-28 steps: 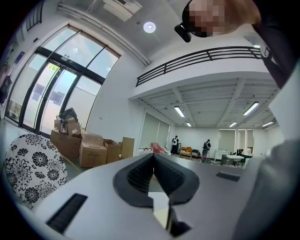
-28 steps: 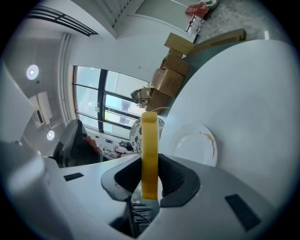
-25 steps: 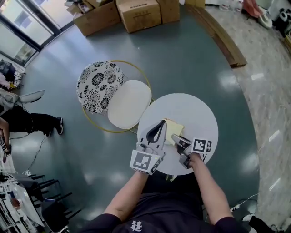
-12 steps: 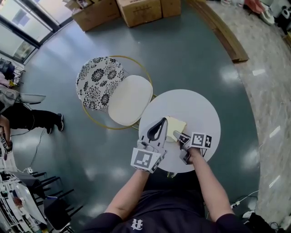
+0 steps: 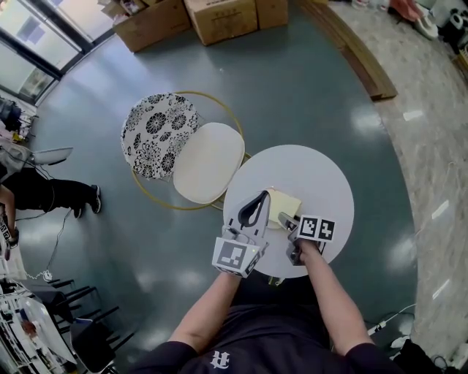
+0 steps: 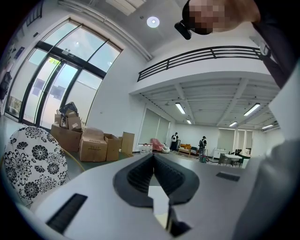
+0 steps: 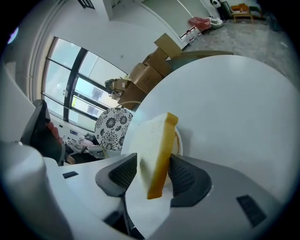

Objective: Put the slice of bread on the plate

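A slice of white bread (image 7: pixel 152 140) with a yellow crust stands on edge between the jaws of my right gripper (image 7: pixel 152 160). The jaws are opening: a gap shows beside the left pad (image 7: pixel 124 171), while the right pad (image 7: pixel 183 174) lies close to the crust. Behind the bread curves the rim of a white plate (image 7: pixel 177 140) on the round white table (image 7: pixel 234 103). In the head view the bread (image 5: pixel 284 203) is near the table's middle, with the right gripper (image 5: pixel 287 218) at its near edge. My left gripper (image 5: pixel 260 197) hovers just left of it, shut and empty (image 6: pixel 153 159).
A chair with a floral back (image 5: pixel 157 131) and a cream seat (image 5: pixel 208 162) stands left of the table (image 5: pixel 322 182). Cardboard boxes (image 5: pixel 219 18) sit at the far side. A person's legs (image 5: pixel 51 196) are at the left edge. Wooden boards (image 5: pixel 351 51) lie at the upper right.
My right gripper has come down toward the table with the bread and drawn slightly nearer. The left gripper has stayed in place.
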### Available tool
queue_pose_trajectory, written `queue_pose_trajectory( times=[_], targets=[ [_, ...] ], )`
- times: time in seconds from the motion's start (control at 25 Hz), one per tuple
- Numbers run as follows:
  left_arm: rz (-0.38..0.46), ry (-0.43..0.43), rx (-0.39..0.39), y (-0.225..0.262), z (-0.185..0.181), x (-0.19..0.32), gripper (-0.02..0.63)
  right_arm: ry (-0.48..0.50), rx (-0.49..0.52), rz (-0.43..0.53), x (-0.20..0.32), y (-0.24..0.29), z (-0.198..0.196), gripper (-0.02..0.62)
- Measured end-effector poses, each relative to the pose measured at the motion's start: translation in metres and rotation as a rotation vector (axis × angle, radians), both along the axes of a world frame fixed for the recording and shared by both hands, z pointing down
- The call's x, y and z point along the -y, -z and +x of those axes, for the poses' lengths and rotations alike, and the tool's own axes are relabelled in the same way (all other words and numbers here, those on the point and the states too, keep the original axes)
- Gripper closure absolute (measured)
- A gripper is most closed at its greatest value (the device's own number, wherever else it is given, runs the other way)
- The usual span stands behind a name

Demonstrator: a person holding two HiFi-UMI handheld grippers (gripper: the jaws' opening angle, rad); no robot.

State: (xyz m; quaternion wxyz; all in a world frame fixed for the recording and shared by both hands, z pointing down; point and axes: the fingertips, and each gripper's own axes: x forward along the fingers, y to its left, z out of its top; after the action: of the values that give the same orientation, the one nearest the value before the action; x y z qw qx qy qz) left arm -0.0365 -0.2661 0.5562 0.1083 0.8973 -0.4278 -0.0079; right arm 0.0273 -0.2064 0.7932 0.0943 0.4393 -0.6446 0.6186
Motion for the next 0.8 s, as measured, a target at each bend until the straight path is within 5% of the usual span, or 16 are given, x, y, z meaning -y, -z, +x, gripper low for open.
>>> queue_pose_trajectory(
  times=[0.28,0.56,0.8],
  targets=[
    [0.003,-0.019,0.012,0.001,0.003,0.002,0.600,-0.059,-0.011,0.013,0.000,0.002,0.010,0.385],
    [0.006,-0.031,0.015,0.010,0.010,-0.004,0.600,0.133,-0.215,0.031,-0.009,0.008,0.002,0.380],
    [-0.007,-0.019,0.011,0.011,0.004,-0.005,0.600,0.122,-0.308,0.008,-0.013,0.008,0.019,0.380]
  ],
)
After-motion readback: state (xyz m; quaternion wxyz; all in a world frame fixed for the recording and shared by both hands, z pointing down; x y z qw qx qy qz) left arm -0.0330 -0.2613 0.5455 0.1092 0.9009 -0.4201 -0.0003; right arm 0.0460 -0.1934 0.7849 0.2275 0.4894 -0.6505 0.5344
